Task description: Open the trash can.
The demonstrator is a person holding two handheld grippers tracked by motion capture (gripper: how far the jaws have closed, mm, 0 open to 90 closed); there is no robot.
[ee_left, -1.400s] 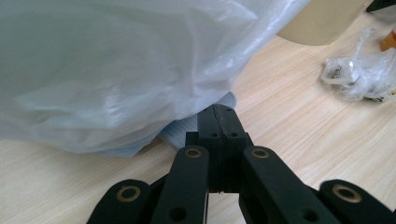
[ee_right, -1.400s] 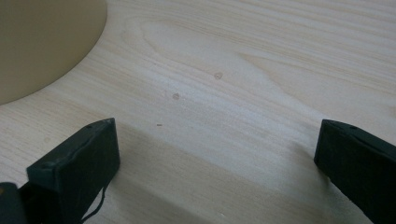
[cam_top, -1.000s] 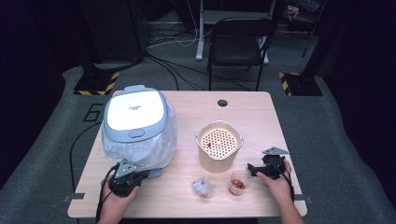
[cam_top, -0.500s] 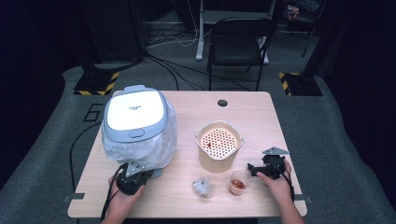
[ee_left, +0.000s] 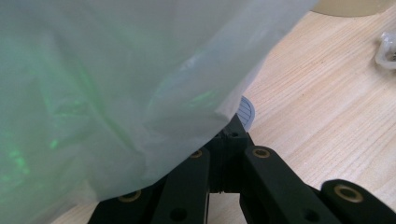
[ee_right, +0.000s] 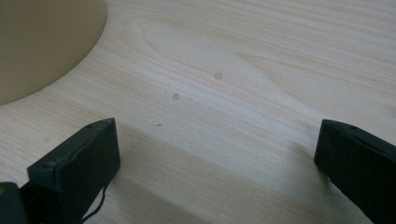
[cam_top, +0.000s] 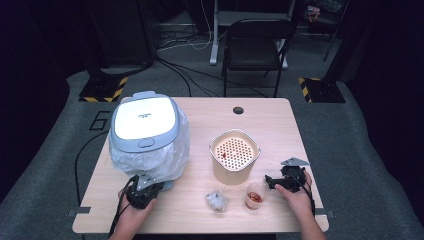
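A grey-lidded cooker (cam_top: 145, 122) stands at the table's left, wrapped in a clear plastic bag (cam_top: 155, 160). My left gripper (cam_top: 145, 187) is at the bag's near lower edge. In the left gripper view its jaws are shut together, and the gripper (ee_left: 229, 133) has its tips under the hanging bag (ee_left: 116, 84), beside the cooker's grey foot (ee_left: 247, 112). I cannot tell whether any film is pinched. My right gripper (cam_top: 274, 181) rests near the front right, open. Its fingers (ee_right: 79, 158) stand wide apart over bare wood in the right gripper view.
A beige basket (cam_top: 235, 170) with a perforated insert stands at the centre, and its wall (ee_right: 42, 42) shows in the right gripper view. In front of it are a small cup (cam_top: 254, 196) with red contents and a crumpled clear wrapper (cam_top: 216, 200). A chair (cam_top: 255, 45) stands beyond the table.
My left gripper has slid a little to the right and up to the bag's lower edge. The right gripper has stayed still.
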